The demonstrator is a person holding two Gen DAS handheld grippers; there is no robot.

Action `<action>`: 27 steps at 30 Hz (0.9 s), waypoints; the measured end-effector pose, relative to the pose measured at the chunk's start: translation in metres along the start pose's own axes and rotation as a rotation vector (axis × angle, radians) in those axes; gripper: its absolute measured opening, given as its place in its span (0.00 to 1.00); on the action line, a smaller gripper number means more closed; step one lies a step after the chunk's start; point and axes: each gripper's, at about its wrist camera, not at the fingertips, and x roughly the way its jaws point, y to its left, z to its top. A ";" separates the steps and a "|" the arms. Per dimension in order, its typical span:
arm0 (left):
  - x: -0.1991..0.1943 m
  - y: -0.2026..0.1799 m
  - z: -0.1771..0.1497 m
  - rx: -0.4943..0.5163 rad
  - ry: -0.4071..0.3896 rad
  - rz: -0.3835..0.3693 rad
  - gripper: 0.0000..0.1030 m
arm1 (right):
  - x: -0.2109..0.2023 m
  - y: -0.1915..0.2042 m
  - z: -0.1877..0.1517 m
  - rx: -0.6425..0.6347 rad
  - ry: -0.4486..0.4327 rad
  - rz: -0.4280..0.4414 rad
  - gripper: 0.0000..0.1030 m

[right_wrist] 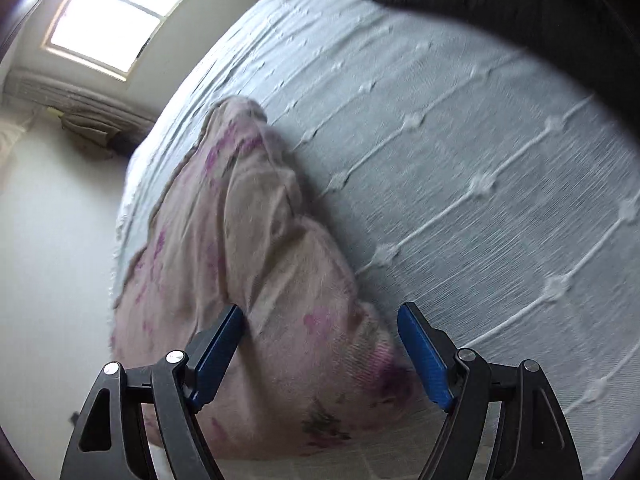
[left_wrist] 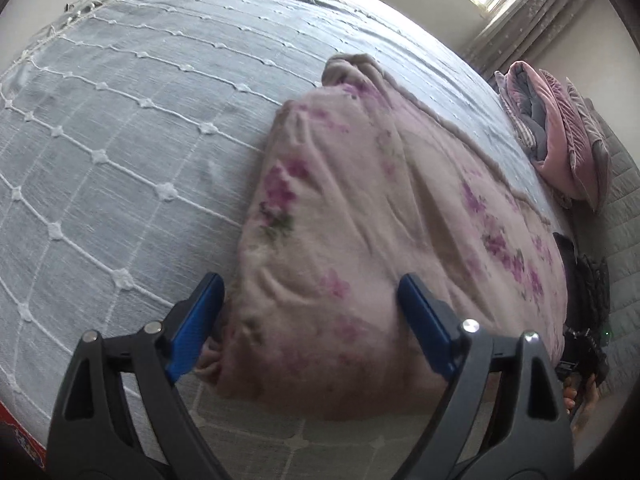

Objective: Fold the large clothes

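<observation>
We had the floral blanket (left_wrist: 360, 216) lying bunched on the bed (left_wrist: 120, 140), near its edge. Our left tool (left_wrist: 310, 300) and right tool (right_wrist: 320, 332) hung spread over the blanket, pinching nothing. We judged each should clamp a separate corner, all layers together.

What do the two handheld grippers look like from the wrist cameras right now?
Both match: the left gripper and the right gripper have black plastic scissor-style arms with triangular cutouts, round silver pivot pins, and flat blue ribbed pads on the fingers. No cables or markings show.
</observation>
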 end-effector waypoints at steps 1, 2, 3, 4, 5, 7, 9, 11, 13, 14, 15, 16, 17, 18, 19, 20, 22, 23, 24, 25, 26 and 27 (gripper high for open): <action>0.002 0.000 0.000 -0.008 -0.001 0.003 0.92 | 0.002 -0.002 0.000 0.010 0.006 0.008 0.78; 0.004 0.000 0.000 -0.014 -0.001 0.001 0.93 | 0.004 -0.004 -0.001 0.019 0.011 0.016 0.78; 0.005 0.000 0.000 -0.018 0.000 -0.003 0.93 | 0.005 -0.006 -0.001 0.029 0.016 0.031 0.78; 0.007 0.001 0.000 -0.024 0.000 -0.010 0.95 | 0.005 -0.008 -0.001 0.037 0.020 0.042 0.79; 0.009 0.003 -0.001 -0.029 0.003 -0.016 0.96 | 0.004 -0.008 -0.002 0.040 0.020 0.052 0.80; 0.015 0.007 -0.001 -0.037 0.021 -0.029 0.98 | 0.005 -0.009 0.002 0.037 0.023 0.064 0.80; 0.019 0.012 0.000 -0.053 0.038 -0.051 0.99 | 0.006 -0.008 0.002 0.024 0.027 0.064 0.80; 0.024 0.019 0.001 -0.088 0.064 -0.089 1.00 | 0.009 -0.008 0.003 0.022 0.032 0.063 0.79; 0.029 0.026 0.001 -0.117 0.091 -0.127 1.00 | 0.011 -0.012 0.005 0.031 0.034 0.070 0.78; 0.031 0.030 0.001 -0.140 0.104 -0.153 1.00 | 0.009 -0.016 0.006 0.044 0.033 0.081 0.78; 0.033 0.032 0.000 -0.149 0.109 -0.168 1.00 | 0.007 -0.019 0.006 0.058 0.032 0.091 0.78; 0.033 0.033 0.000 -0.148 0.110 -0.175 1.00 | 0.006 -0.022 0.007 0.070 0.032 0.101 0.78; 0.034 0.033 0.000 -0.145 0.111 -0.181 1.00 | 0.007 -0.025 0.008 0.083 0.037 0.116 0.78; 0.034 0.033 0.000 -0.145 0.112 -0.184 1.00 | 0.008 -0.026 0.009 0.090 0.043 0.127 0.78; 0.034 0.033 0.000 -0.150 0.114 -0.186 1.00 | 0.008 -0.027 0.009 0.093 0.044 0.129 0.78; 0.034 0.033 0.000 -0.159 0.114 -0.187 1.00 | 0.008 -0.026 0.010 0.088 0.044 0.128 0.79; 0.033 0.034 0.000 -0.181 0.112 -0.193 1.00 | 0.010 -0.023 0.011 0.072 0.045 0.130 0.80; 0.034 0.035 0.000 -0.194 0.105 -0.191 1.00 | 0.012 -0.023 0.011 0.068 0.045 0.134 0.80; 0.034 0.035 0.000 -0.204 0.099 -0.188 0.99 | 0.013 -0.025 0.011 0.082 0.043 0.156 0.80; 0.034 0.034 -0.001 -0.206 0.090 -0.184 0.96 | 0.015 -0.025 0.011 0.095 0.044 0.171 0.80; 0.033 0.033 -0.001 -0.202 0.081 -0.173 0.93 | 0.015 -0.026 0.011 0.102 0.049 0.186 0.75; 0.032 0.033 -0.001 -0.199 0.075 -0.169 0.91 | 0.015 -0.026 0.010 0.110 0.049 0.203 0.69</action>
